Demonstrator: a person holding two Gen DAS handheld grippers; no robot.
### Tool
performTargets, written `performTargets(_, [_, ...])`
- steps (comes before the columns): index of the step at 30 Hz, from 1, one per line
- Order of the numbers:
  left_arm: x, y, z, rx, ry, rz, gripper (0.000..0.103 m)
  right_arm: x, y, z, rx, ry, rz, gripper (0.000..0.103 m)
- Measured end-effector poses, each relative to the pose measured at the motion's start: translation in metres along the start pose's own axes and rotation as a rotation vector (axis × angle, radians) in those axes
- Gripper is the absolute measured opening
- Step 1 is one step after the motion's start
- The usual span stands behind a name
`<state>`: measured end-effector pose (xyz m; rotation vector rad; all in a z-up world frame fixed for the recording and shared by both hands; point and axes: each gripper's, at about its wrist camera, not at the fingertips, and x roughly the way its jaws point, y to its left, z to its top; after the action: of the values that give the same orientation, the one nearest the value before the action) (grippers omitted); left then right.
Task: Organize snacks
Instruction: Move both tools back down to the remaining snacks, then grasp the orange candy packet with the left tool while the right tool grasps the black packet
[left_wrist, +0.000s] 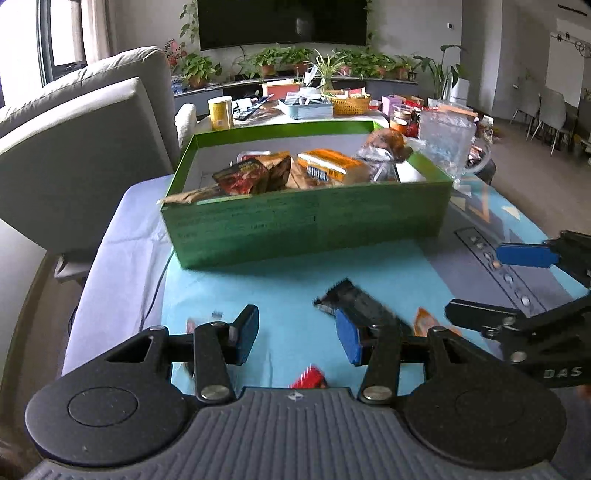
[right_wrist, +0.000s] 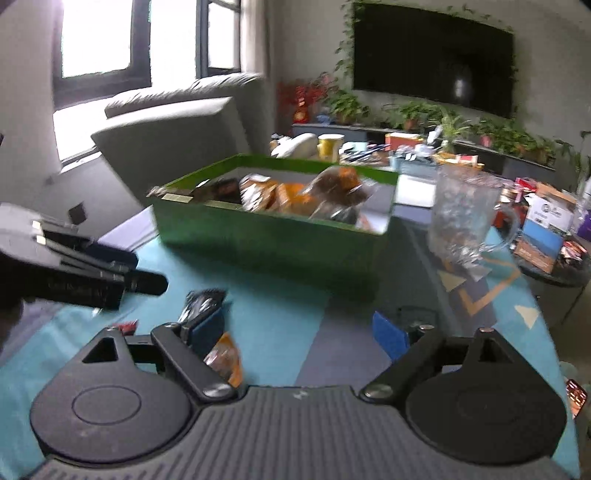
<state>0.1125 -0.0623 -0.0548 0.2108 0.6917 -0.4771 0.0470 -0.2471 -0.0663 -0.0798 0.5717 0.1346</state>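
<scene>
On the counter (left_wrist: 229, 295), which carries a blue patterned cloth, loose snack packets lie in front of a green cardboard box (left_wrist: 306, 225) that already holds several wrapped snacks. At the far left of the left wrist view, small wrapper scraps lie just beside the left gripper (left_wrist: 297, 336); they are too blurred to identify. The left gripper's jaws stand apart with nothing between the pads. A red packet (left_wrist: 308, 378) lies below them at the gripper body's edge. To the right, a black serrated-edge packet (left_wrist: 354, 301) lies partly behind the right-hand pad, and an orange packet (left_wrist: 424, 321) lies just beside it. Further right, the right gripper (left_wrist: 491, 284) enters the view, its jaws likewise apart and empty. In the right wrist view the black and orange packets sit near its left pad, and a clear glass mug (right_wrist: 465, 218) stands to the right of the box.

Step in hand, as judged: approach to the loose packets, with no packet gripped yet. The next move calls for lowering one gripper so its pads straddle a single packet, probably the black one, then closing, lifting clear of the box wall, and releasing inside. Thin, flat wrappers may slip, so a low, tilted approach is advisable.
</scene>
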Motion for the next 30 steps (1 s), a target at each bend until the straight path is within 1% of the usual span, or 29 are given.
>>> performTargets(2, [-0.007, -0.004, -0.004, 0.017, 0.005, -0.021, 0.044, -0.001, 0.003, -0.004, -0.017, 0.001, -0.002, 0.079])
performTargets(5, [-0.014, -0.019, -0.008, 0.066, 0.006, -0.093, 0.044, -0.004, -0.002, -0.005, 0.002, -0.006, -0.038, 0.079])
performTargets(7, [-0.015, -0.034, -0.009, 0.091, 0.006, -0.141, 0.044, -0.007, -0.012, -0.003, 0.042, -0.012, -0.096, 0.079])
performTargets(9, [-0.011, -0.048, -0.009, 0.104, 0.007, -0.164, 0.044, -0.01, -0.022, -0.002, 0.083, -0.014, -0.145, 0.079])
performTargets(11, [-0.006, -0.06, -0.008, 0.112, 0.009, -0.179, 0.045, -0.014, -0.034, -0.003, 0.133, -0.006, -0.172, 0.079])
performTargets(12, [-0.003, -0.063, -0.008, 0.115, 0.013, -0.188, 0.047, -0.015, -0.038, -0.004, 0.151, -0.002, -0.178, 0.079])
performTargets(13, [0.002, -0.067, -0.009, 0.117, 0.023, -0.188, 0.047, -0.017, -0.041, -0.006, 0.167, 0.002, -0.183, 0.079])
performTargets(15, [0.012, -0.073, -0.01, 0.11, 0.049, -0.164, 0.047, -0.02, -0.042, -0.01, 0.175, 0.009, -0.191, 0.079])
performTargets(18, [0.02, -0.071, -0.01, 0.062, 0.063, -0.171, 0.046, -0.02, -0.041, -0.013, 0.173, 0.015, -0.194, 0.079])
performTargets(19, [0.021, -0.071, -0.011, 0.051, 0.059, -0.179, 0.045, -0.02, -0.04, -0.014, 0.174, 0.017, -0.192, 0.079])
performTargets(20, [0.021, -0.07, -0.012, 0.046, 0.054, -0.185, 0.032, -0.02, -0.04, -0.015, 0.176, 0.017, -0.19, 0.079])
performTargets(22, [0.021, -0.068, -0.012, 0.042, 0.058, -0.173, 0.031, -0.02, -0.04, -0.015, 0.18, 0.017, -0.185, 0.079])
performTargets(24, [0.016, -0.066, -0.012, 0.045, 0.044, -0.167, 0.027, -0.02, -0.04, -0.014, 0.18, 0.015, -0.177, 0.079])
performTargets(28, [-0.006, -0.056, -0.014, 0.065, -0.016, -0.151, 0.027, -0.018, -0.036, -0.013, 0.175, 0.015, -0.145, 0.079])
performTargets(30, [-0.016, -0.047, -0.016, 0.04, -0.034, -0.142, 0.027, -0.015, -0.032, -0.012, 0.172, 0.016, -0.117, 0.079])
